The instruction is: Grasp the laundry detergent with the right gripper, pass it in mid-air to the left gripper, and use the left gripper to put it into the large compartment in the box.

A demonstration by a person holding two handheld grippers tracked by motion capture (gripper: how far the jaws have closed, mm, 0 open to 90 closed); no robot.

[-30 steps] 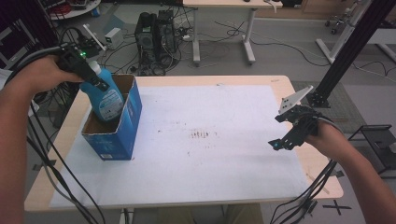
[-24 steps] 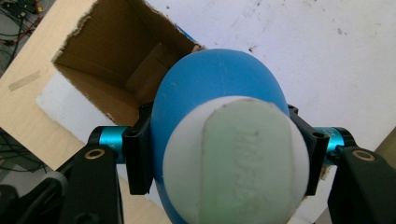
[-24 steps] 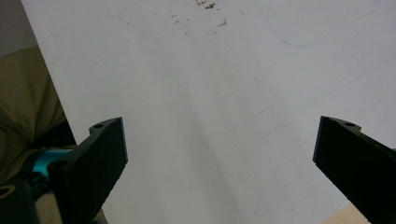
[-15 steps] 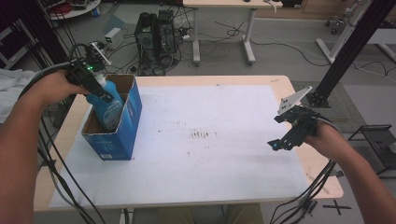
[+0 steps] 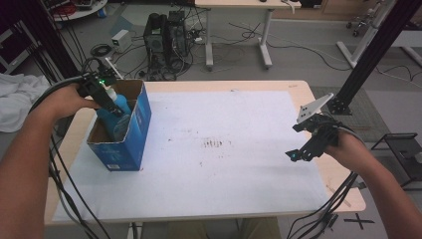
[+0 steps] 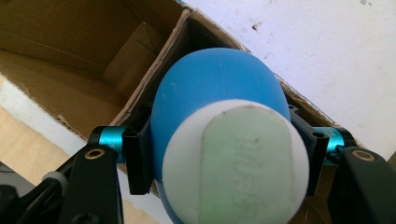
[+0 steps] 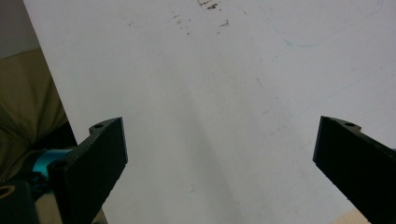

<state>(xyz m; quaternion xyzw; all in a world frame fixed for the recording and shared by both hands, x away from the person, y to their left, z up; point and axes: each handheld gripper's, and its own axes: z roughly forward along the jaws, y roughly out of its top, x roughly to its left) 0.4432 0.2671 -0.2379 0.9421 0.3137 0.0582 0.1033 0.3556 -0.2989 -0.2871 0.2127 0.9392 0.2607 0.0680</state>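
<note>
A blue bottle (image 5: 118,107) with a white and pale green cap (image 6: 245,161) is held by my left gripper (image 5: 105,97), shut on its neck. The bottle hangs tilted inside the open blue cardboard box (image 5: 130,144) at the table's left. In the left gripper view the bottle (image 6: 205,88) points down into the box's brown inside (image 6: 60,51), with both jaws pressed on its sides. My right gripper (image 5: 309,144) hovers over the table's right side, open, with only white sheet (image 7: 210,93) between its jaws.
A white sheet (image 5: 224,164) covers most of the wooden table (image 5: 343,184); a dark smudge (image 5: 215,144) marks its middle. Cables trail from both grippers off the front edge. Beyond the table stand a computer tower (image 5: 164,30) and a black frame post (image 5: 370,55).
My left gripper has carried the blue bottle lower and slightly left, deeper into the box. The right gripper has stayed where it was.
</note>
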